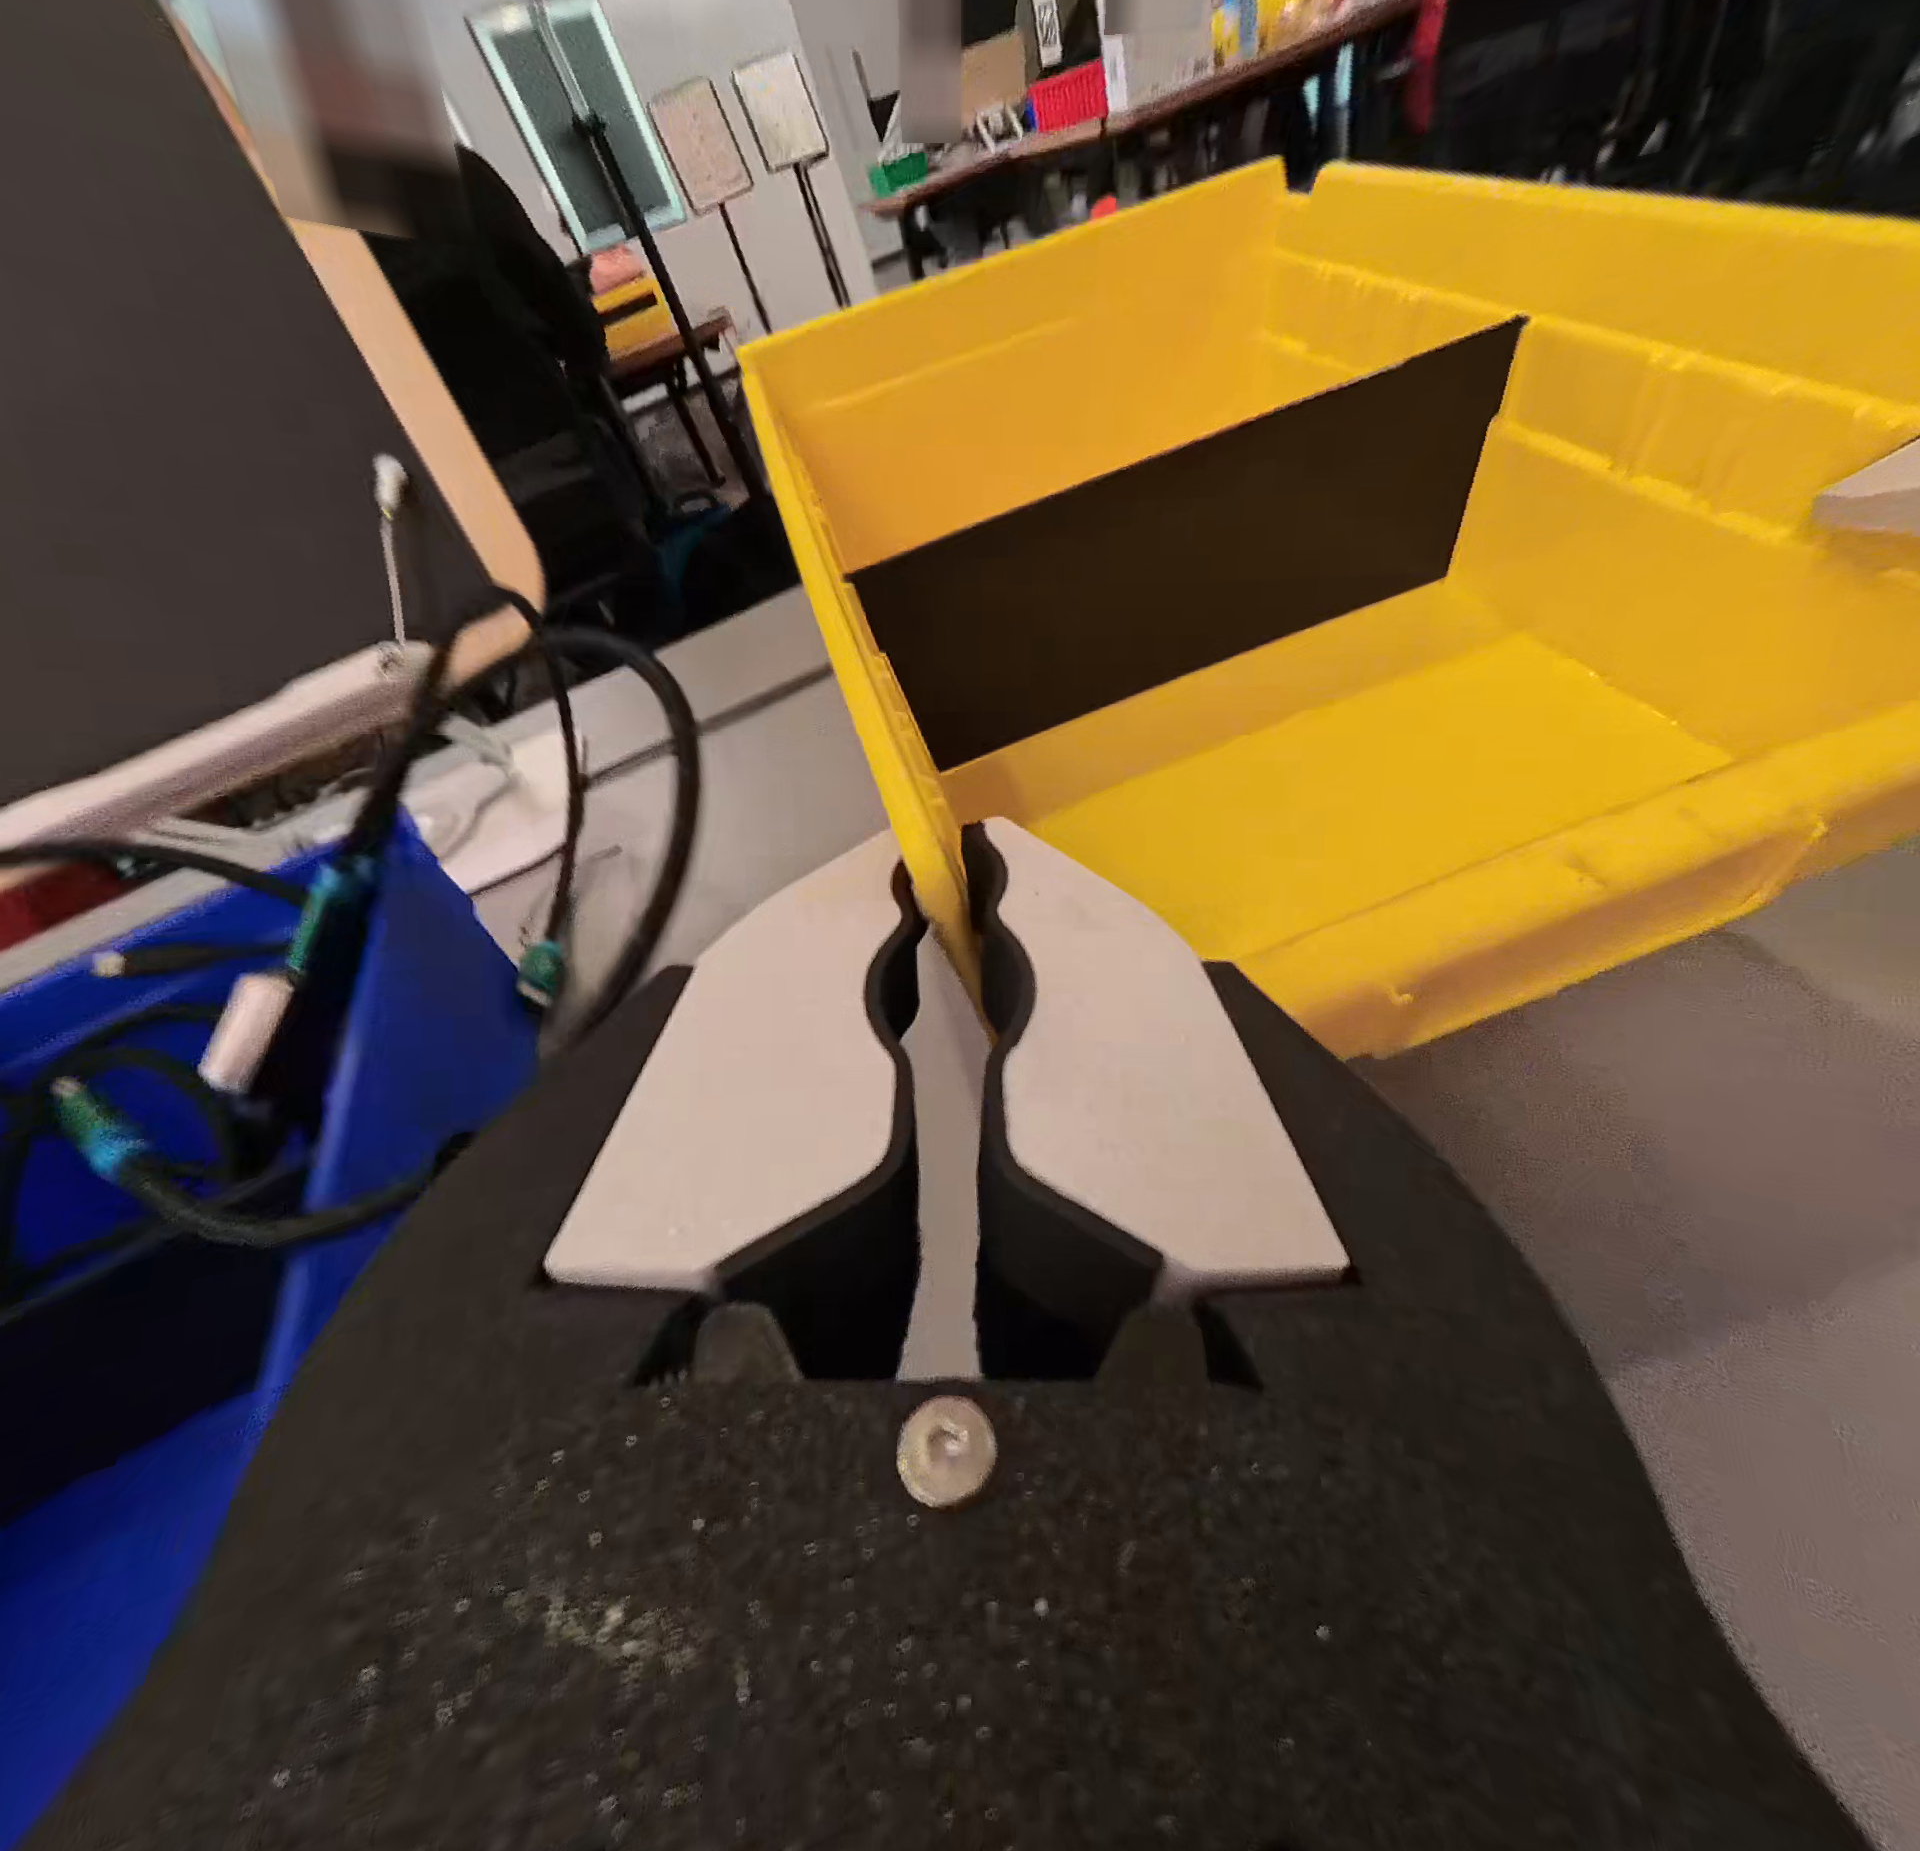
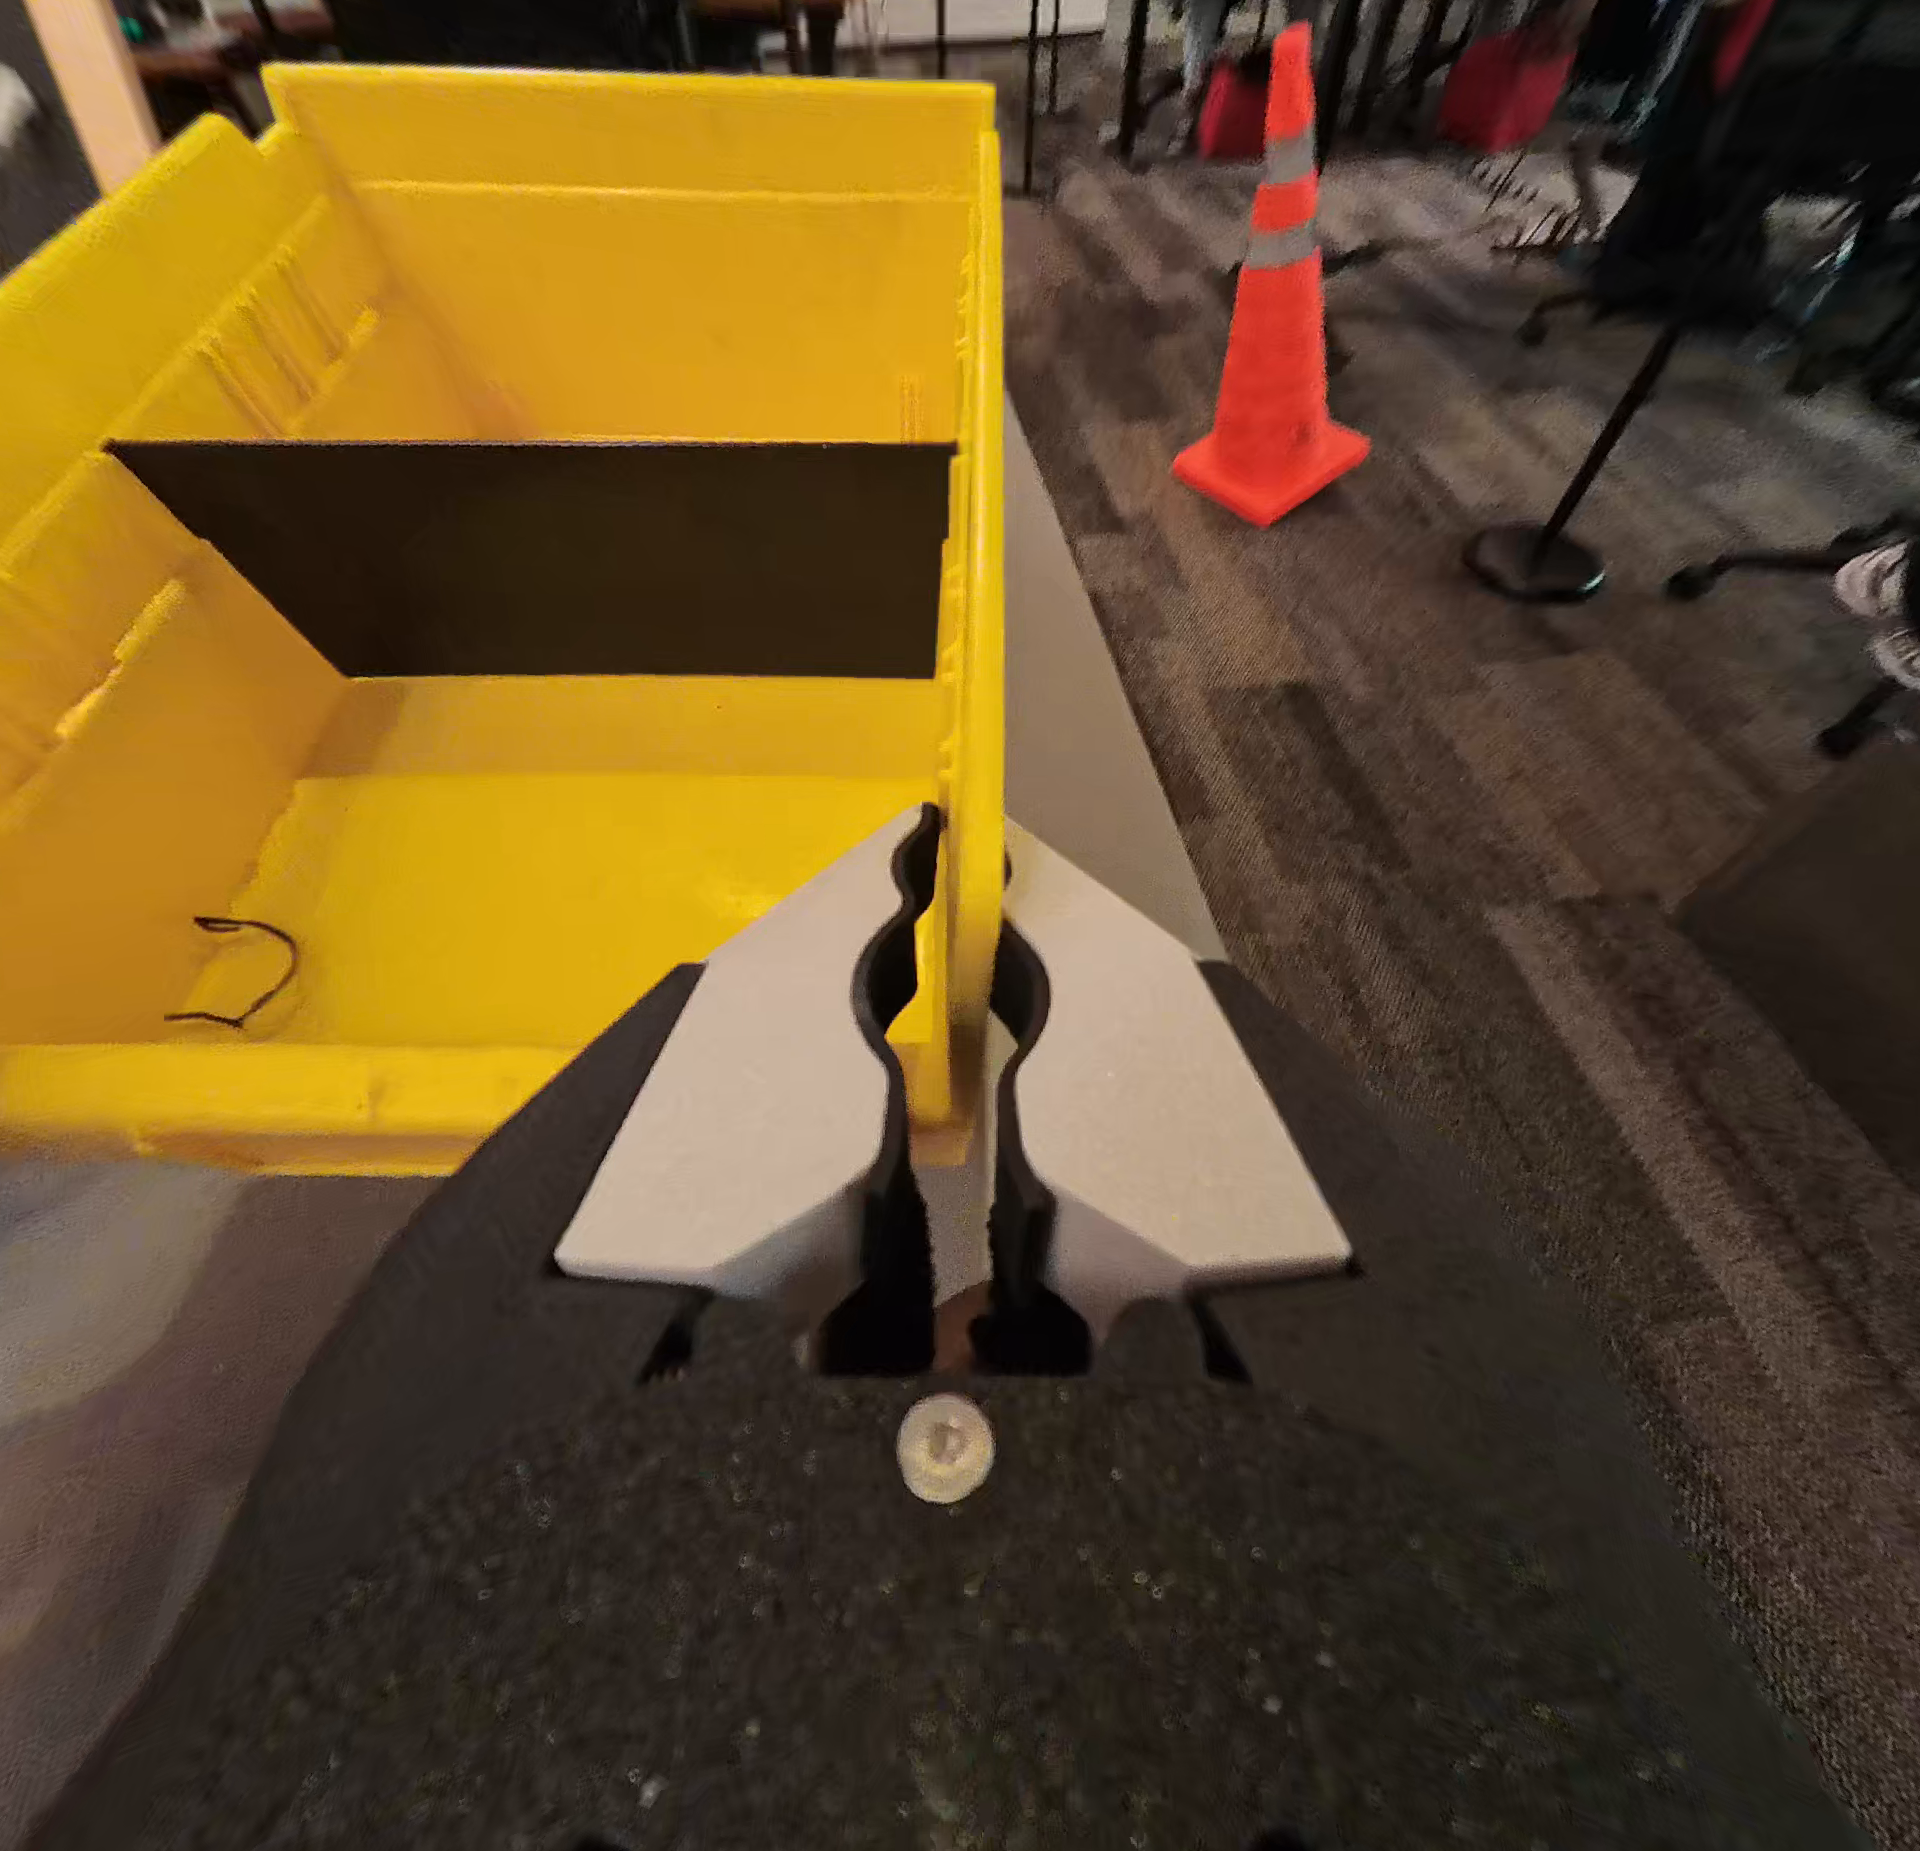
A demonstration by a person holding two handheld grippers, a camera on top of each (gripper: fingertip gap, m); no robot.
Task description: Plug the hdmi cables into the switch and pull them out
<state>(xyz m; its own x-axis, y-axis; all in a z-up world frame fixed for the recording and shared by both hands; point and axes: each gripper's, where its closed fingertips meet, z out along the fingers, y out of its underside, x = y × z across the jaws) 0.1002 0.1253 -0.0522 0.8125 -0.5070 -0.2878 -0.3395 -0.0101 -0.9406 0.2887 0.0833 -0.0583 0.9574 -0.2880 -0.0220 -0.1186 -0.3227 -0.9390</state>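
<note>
**Grip on thin bin walls, cables off to the side**

Risk first: pinching only a thin plastic edge on each side, so likely to slip or twist out if lifted unevenly or jerked. Left claw [image 1: 948, 851] pressed together on the left wall of the yellow bin [image 1: 1039, 367], near its front corner at frame centre. Right claw [image 2: 968, 825] clamped the same way on the bin's right wall [image 2: 982, 554]. Tilts already in the left wrist view, so a lopsided pull could tip the bin or pop out the black divider [image 1: 1174, 575]. Sits close to the tabletop [image 1: 1662, 1230] edge in the right wrist view, with carpeted floor just beyond at right; sliding further that way could send it over. Could also drag against the blue bin [image 1: 416, 970] and snag a looping lead.

Holds almost nothing: bare yellow floor, plus a small black scrap of wire [image 2: 294, 970] at lower left of the right wrist view.

HDMI cables [image 1: 691, 762] piled in and over the blue bin at left and lower left of the left wrist view, teal connector [image 1: 540, 970] hanging just beside the left claw's outer side, untouched. Well apart from the right claw and out of its view. No switch to be made out in either view; plugging judged not yet begun.
</note>
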